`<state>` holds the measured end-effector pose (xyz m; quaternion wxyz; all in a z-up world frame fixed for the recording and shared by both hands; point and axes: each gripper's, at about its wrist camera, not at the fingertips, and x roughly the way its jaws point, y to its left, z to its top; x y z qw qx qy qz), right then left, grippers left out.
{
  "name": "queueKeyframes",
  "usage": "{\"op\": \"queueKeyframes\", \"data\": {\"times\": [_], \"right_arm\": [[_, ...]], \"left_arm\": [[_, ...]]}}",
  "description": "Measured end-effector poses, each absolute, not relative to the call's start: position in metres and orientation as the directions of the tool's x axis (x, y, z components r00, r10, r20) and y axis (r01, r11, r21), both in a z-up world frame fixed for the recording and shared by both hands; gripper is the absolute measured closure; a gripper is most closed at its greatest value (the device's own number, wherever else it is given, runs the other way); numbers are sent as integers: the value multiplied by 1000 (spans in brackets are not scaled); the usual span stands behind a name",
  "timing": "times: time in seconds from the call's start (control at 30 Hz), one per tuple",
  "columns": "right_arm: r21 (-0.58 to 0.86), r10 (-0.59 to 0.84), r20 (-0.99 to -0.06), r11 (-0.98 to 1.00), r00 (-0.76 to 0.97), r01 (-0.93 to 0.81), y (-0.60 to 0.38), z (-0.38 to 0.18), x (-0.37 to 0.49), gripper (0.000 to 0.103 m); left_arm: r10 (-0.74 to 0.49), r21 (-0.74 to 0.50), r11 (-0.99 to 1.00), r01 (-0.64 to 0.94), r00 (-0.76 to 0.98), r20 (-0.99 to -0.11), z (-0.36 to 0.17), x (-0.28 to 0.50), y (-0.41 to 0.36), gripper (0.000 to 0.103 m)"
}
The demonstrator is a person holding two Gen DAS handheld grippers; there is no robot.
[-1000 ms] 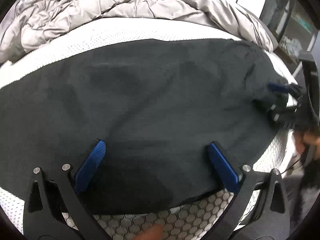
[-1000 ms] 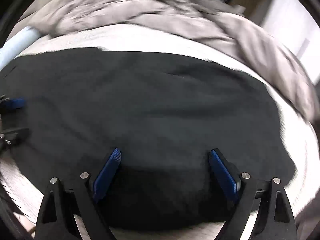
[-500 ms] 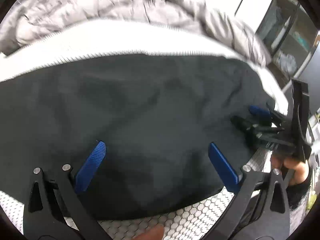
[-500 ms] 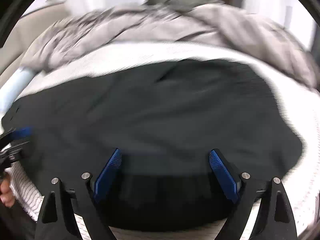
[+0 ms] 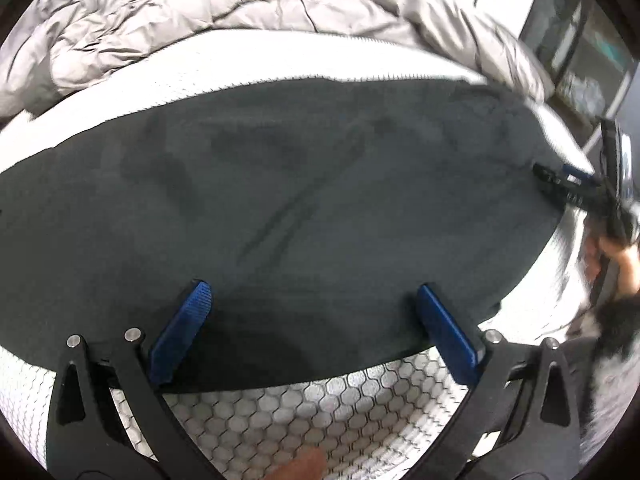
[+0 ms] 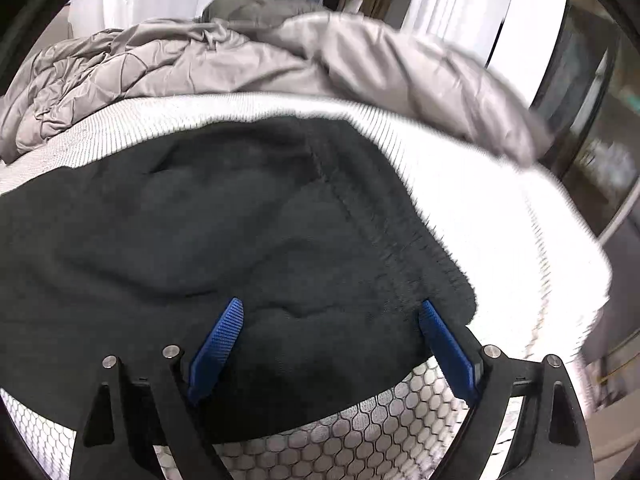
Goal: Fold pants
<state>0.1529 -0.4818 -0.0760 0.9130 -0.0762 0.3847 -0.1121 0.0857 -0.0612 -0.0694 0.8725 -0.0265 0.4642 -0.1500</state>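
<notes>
Left wrist view: left tongs [image 5: 312,312] are held wide over the near edge of the pants [image 5: 280,200], nothing clamped, blue pads [image 5: 182,332] clear of the fabric. The pants are spread dark and flat across the bed [image 5: 280,60], on the white honeycomb mattress cover [image 5: 320,408]; a faint diagonal crease is seen mid-cloth. Compared with a second ago this framing is barely shifted. The right tongs [image 5: 560,182] are seen at the pants' far right end, blurred, with a hand [image 5: 612,256] behind them; half a second ago they were further in over the cloth, now they are back at the edge. Their spread cannot be read from here.

Right wrist view: the view is swung a good way since a second ago. Then the whole width of cloth was framed; now the stitched hem end [image 6: 380,232] is centred and bare mattress is exposed on the right. Right tongs [image 6: 328,332] are held wide, empty, straddling that end of the pants. Judgement: a grasp on this end is being lined up, fold not yet started.

Containers: none in the work area. A grey duvet [image 6: 240,60] is bunched behind the pants. Shelving at the right edge is too blurred for contents to be told.
</notes>
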Motion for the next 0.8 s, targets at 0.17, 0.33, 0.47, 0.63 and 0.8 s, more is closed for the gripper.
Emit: {"op": "queueKeyframes", "data": {"times": [0.17, 0.33, 0.47, 0.63, 0.8], "right_arm": [[-41, -43, -683, 999, 730, 20, -442, -59, 158, 12], [-60, 76, -772, 980, 631, -192, -362, -81, 211, 12], [-224, -96, -771, 966, 629, -128, -360, -95, 228, 12], [-255, -320, -756, 948, 571, 192, -459, -102, 234, 12], [-248, -298, -710, 954, 638, 169, -469, -84, 215, 12]], "left_arm": [[-297, -216, 953, 212, 515, -804, -57, 114, -55, 1], [-274, -224, 961, 163, 437, -857, -81, 164, -62, 1], [-275, -213, 959, 187, 440, -855, -83, 161, -57, 1], [-256, -186, 964, 190, 477, -841, -87, 148, -44, 1], [-233, -181, 972, 152, 494, -838, -80, 144, -41, 1]]}}
